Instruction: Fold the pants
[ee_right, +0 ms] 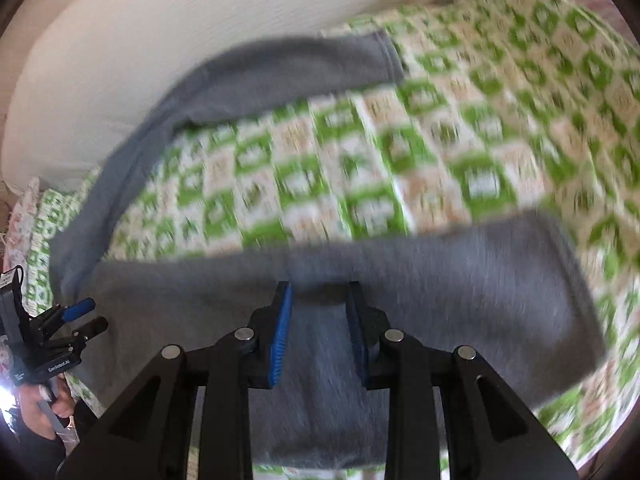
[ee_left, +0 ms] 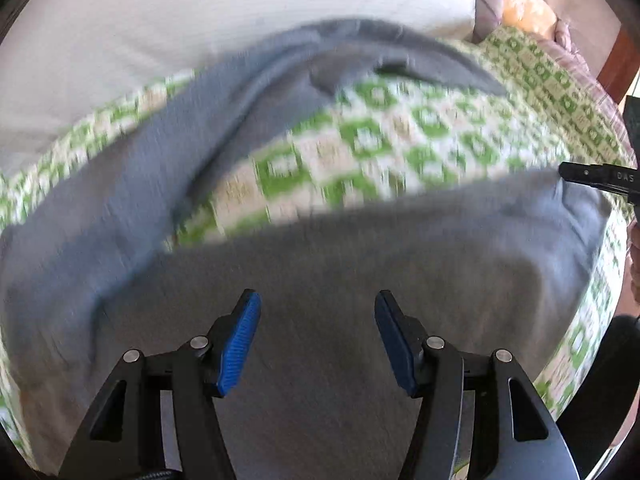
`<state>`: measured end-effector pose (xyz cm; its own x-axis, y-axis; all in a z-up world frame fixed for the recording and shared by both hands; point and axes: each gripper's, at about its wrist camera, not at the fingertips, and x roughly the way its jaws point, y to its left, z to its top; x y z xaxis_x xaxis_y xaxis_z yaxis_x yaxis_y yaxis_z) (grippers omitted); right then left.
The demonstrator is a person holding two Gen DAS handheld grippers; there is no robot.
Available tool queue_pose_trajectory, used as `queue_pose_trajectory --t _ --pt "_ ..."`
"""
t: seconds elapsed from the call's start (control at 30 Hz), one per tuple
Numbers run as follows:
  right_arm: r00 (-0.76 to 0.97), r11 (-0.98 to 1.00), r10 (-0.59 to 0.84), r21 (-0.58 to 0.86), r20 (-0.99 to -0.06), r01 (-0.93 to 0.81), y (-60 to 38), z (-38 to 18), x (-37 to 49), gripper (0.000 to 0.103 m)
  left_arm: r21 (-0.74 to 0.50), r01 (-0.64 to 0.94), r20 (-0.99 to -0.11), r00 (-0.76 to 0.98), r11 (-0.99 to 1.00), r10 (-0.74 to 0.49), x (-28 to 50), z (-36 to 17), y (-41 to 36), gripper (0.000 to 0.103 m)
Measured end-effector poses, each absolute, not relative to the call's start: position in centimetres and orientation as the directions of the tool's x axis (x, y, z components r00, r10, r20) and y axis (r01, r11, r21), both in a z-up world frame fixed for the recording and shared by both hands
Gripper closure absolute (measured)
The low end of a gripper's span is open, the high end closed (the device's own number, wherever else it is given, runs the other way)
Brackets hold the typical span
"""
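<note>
One pair of grey pants (ee_left: 360, 280), soft knit fabric, lies on a bed w/ a green-and-white checked bedspread (ee_left: 400, 140); a white pillow (ee_left: 200, 20) sits along the far edge. One pant leg curves in an arc toward the far edge, hem end flat; the other part is pulled in a wide band across the near edge. Two claws, black frames w/ blue ribbed pads. Left claw (ee_left: 316, 312): jaws apart, nothing between them, hovering over the grey band. Right claw (ee_right: 320, 300): clamped on a bunched fold of the pants, cloth draped below it. Both views are motion-blurred.
</note>
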<state>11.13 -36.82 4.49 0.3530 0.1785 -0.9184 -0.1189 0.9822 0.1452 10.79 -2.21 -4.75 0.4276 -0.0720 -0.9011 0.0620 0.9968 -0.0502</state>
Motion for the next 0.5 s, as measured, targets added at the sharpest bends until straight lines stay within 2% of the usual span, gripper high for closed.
queue_pose_trajectory --t 0.23,0.37,0.5 --pt "0.418 0.981 0.181 0.131 -0.89 -0.146 -36.1 7.7 17.4 0.072 -0.02 0.048 -0.867 0.497 0.999 -0.041 15.9 -0.7 0.9 0.043" --pt "0.434 0.977 0.18 0.11 -0.883 -0.181 -35.8 9.0 21.1 0.057 0.016 0.062 -0.862 0.507 0.998 -0.018 19.1 0.1 2.6 0.043" --pt "0.442 0.976 0.168 0.088 -0.881 -0.197 -36.0 9.4 25.1 0.057 0.015 0.063 -0.875 0.484 0.998 -0.017 22.1 -0.1 4.7 0.043"
